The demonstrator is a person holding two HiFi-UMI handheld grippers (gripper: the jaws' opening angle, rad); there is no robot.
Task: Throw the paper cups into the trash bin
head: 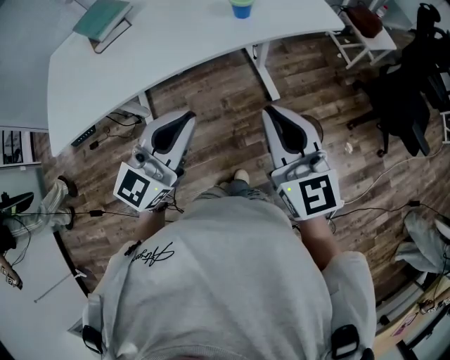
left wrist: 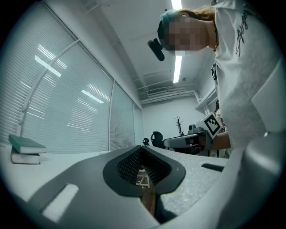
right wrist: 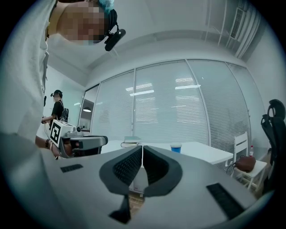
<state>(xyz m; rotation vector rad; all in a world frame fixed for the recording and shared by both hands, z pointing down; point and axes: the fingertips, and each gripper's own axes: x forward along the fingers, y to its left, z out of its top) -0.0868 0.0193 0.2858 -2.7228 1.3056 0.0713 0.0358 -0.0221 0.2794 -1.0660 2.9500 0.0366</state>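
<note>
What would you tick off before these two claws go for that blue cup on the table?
1. Sight of the cup: ok; it stands upright on the table.
2. Is the left gripper empty: ok; jaws together, nothing between.
3. Is the right gripper empty: ok; likewise.
4. Jaws open for a grab: not ok; both are shut.
5. Sight of the bin: cannot tell; none in view.
6. Room round the cup: ok; the book lies well apart.

White table (head: 184,36) with blue cup (head: 241,8), stacked books (head: 104,20)
</note>
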